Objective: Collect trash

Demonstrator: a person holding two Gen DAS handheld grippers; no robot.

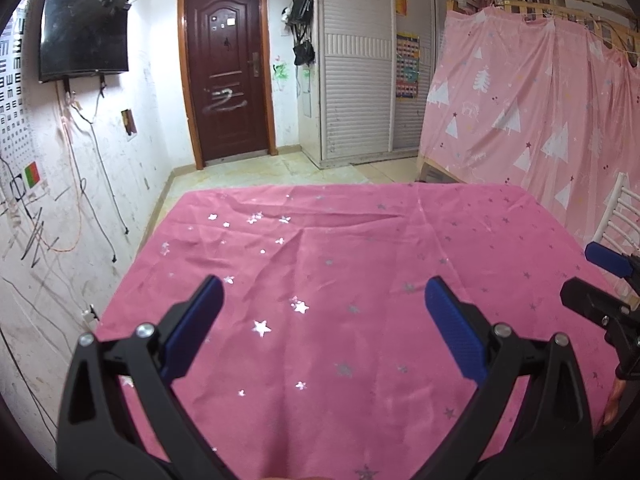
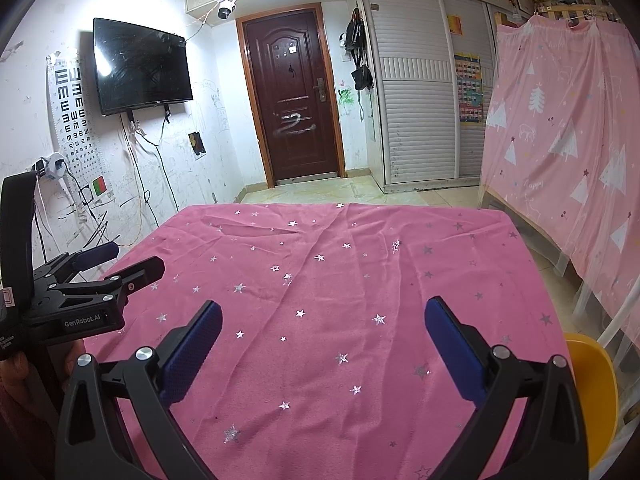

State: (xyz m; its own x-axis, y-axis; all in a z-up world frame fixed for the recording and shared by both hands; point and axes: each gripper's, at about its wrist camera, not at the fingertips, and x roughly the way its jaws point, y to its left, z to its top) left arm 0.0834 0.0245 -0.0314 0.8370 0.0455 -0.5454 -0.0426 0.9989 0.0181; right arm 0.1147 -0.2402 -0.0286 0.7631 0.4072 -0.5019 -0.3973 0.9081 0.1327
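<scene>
Left wrist view: the left gripper (image 1: 324, 304) hovers with jaws wide and empty over the counter (image 1: 360, 240), draped in a pink star-print cloth. No trash shows anywhere on it, so the task looks either not begun or finished (I cannot tell which). The right gripper (image 1: 600, 280) shows at the edge.

Right wrist view: the right gripper (image 2: 324, 320) also has jaws wide, holding nothing. The next move calls for finding trash elsewhere. Beyond stand a brown door (image 2: 294, 104), a wall television (image 2: 140, 68) and a pink curtain (image 2: 568, 120).

Yellow chair (image 2: 592, 400) part. cut off
</scene>
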